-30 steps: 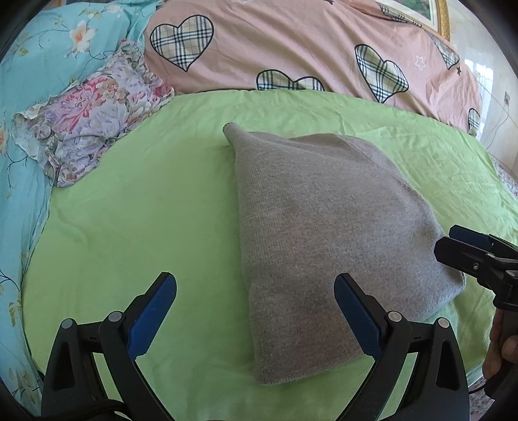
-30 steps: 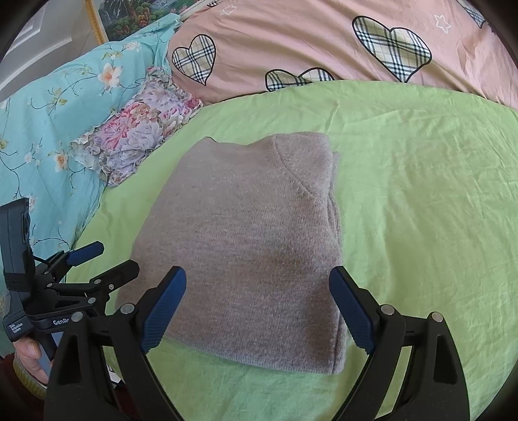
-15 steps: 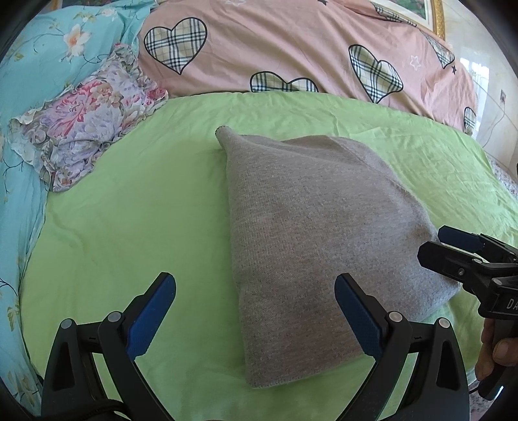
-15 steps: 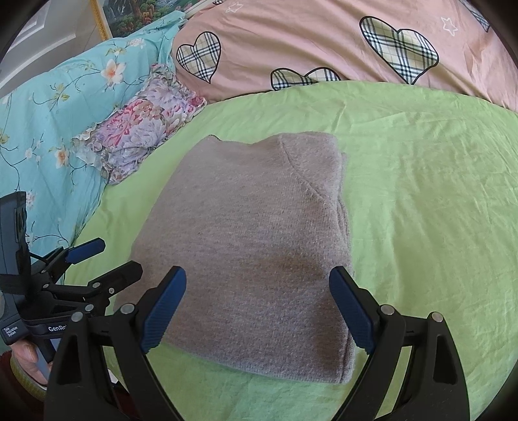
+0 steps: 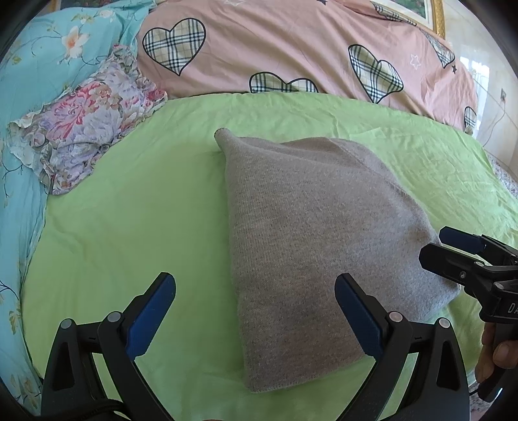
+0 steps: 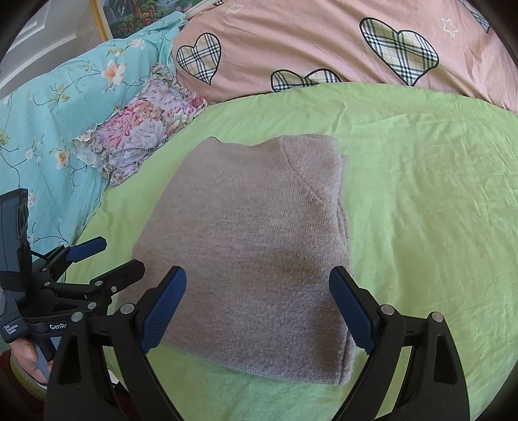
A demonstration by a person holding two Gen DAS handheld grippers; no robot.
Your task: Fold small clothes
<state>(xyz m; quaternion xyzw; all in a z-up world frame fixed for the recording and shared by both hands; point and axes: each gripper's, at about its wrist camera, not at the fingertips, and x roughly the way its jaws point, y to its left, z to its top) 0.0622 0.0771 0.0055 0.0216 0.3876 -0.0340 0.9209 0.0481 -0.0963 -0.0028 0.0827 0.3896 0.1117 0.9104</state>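
A folded grey knit sweater lay flat on a green bedsheet, with both handheld grippers held just short of its near edge. The left gripper had its blue-padded fingers spread wide, gripping nothing; one finger hung over bare sheet and the other over the sweater's near part. In the right wrist view the right gripper was likewise spread wide and empty, its fingers framing the near edge of the sweater, where a curved seam ran across the upper right of the knit. The left gripper appeared at the left edge of that view, beside the sweater's near left corner, jaws apart. The right gripper showed at the right edge of the left wrist view, close by the sweater's right corner, with part of a hand on its handle. Beyond the sheet lay a pink quilt with plaid hearts, a ruffled floral pillow and turquoise flowered bedding. A framed picture stood behind the bed.
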